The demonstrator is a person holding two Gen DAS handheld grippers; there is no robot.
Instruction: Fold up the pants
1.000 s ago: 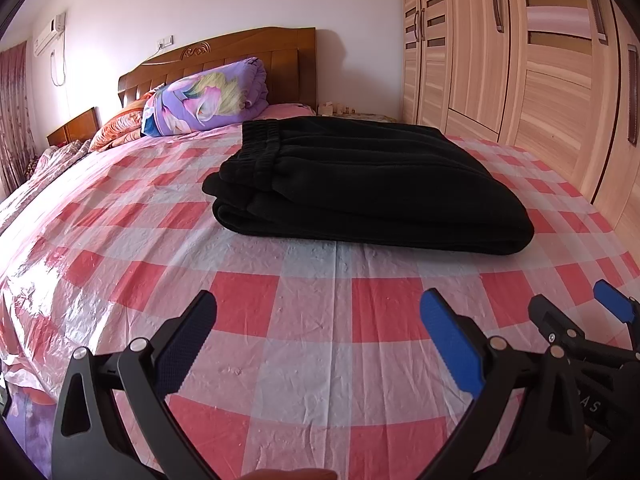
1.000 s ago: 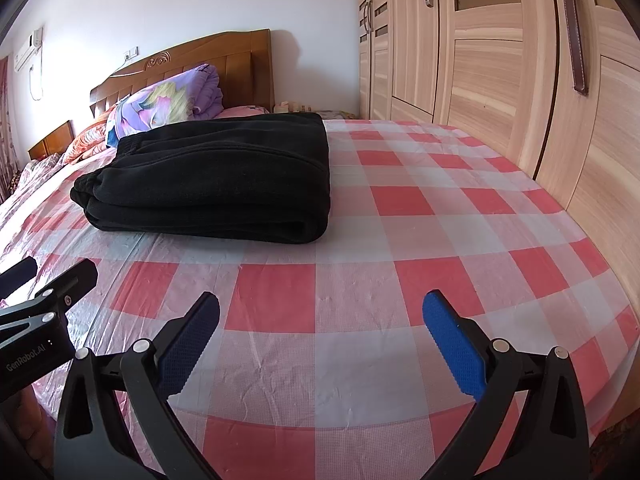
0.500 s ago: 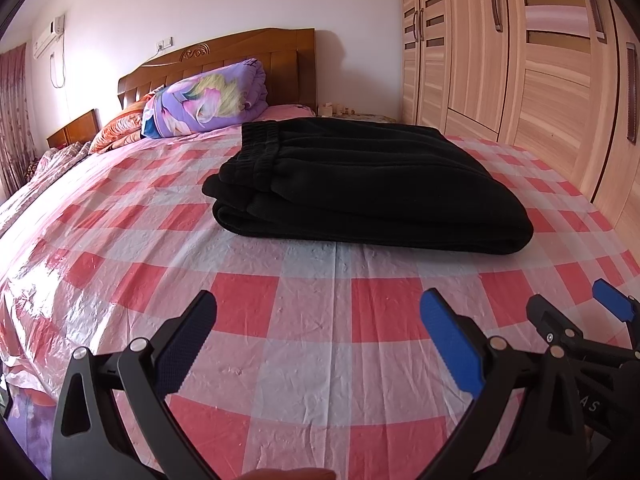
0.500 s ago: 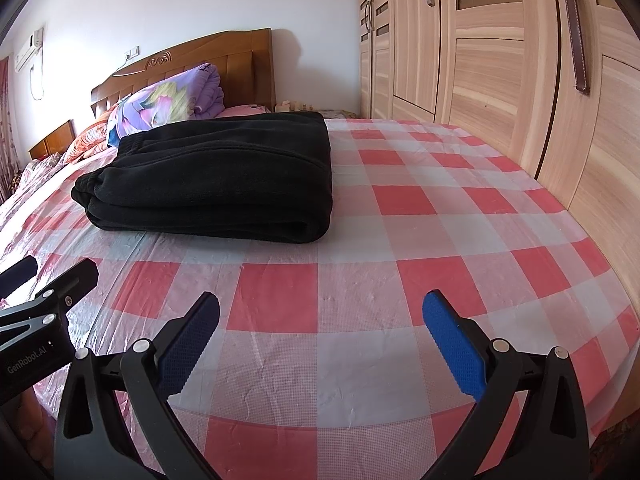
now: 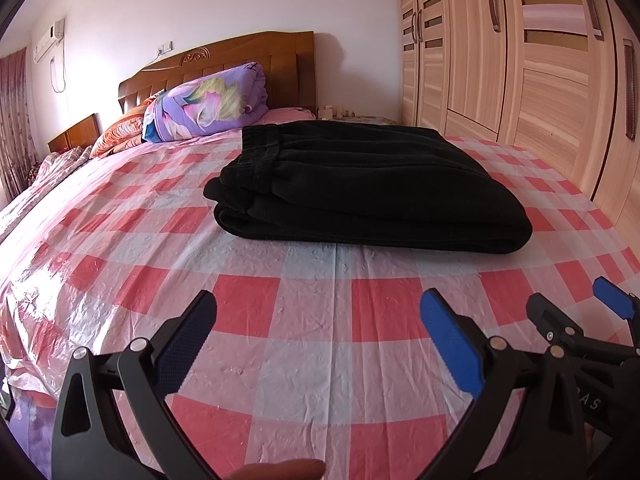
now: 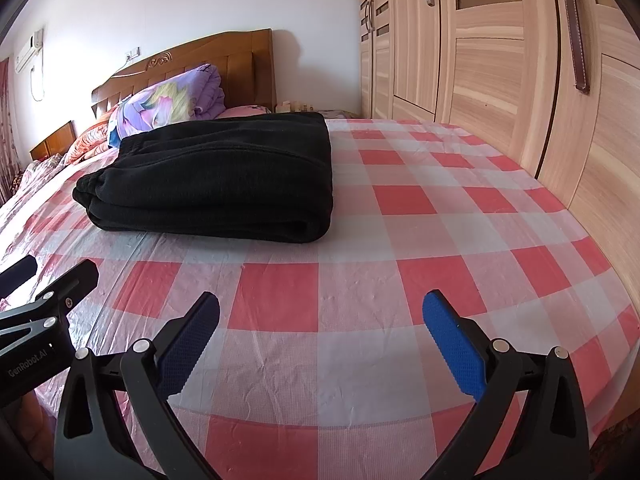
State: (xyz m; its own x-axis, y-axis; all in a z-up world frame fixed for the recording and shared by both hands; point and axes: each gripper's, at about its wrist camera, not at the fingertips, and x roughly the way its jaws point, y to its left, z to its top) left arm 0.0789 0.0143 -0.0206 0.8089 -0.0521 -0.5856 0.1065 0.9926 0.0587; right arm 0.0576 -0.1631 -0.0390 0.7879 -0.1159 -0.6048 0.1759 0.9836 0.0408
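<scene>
Black pants (image 5: pixel 360 184) lie folded in a thick rectangle on the red-and-white checked bed cover (image 5: pixel 312 360), waistband toward the left. They also show in the right wrist view (image 6: pixel 224 176) at the left. My left gripper (image 5: pixel 318 332) is open and empty, low over the cover, well short of the pants. My right gripper (image 6: pixel 320 332) is open and empty, beside the left one and to the right of the pants. The right gripper's fingertips (image 5: pixel 612 304) show at the right edge of the left wrist view. The left gripper's fingertips (image 6: pixel 80 276) show at the left of the right wrist view.
A purple floral rolled quilt (image 5: pixel 208 104) and pillows lie by the wooden headboard (image 5: pixel 240 60) behind the pants. A wooden wardrobe (image 6: pixel 500 60) runs along the bed's right side. The checked cover stretches bare to the right of the pants (image 6: pixel 440 200).
Almost nothing has changed. Both grippers stay open and hover in place; the views shift only very slightly.
</scene>
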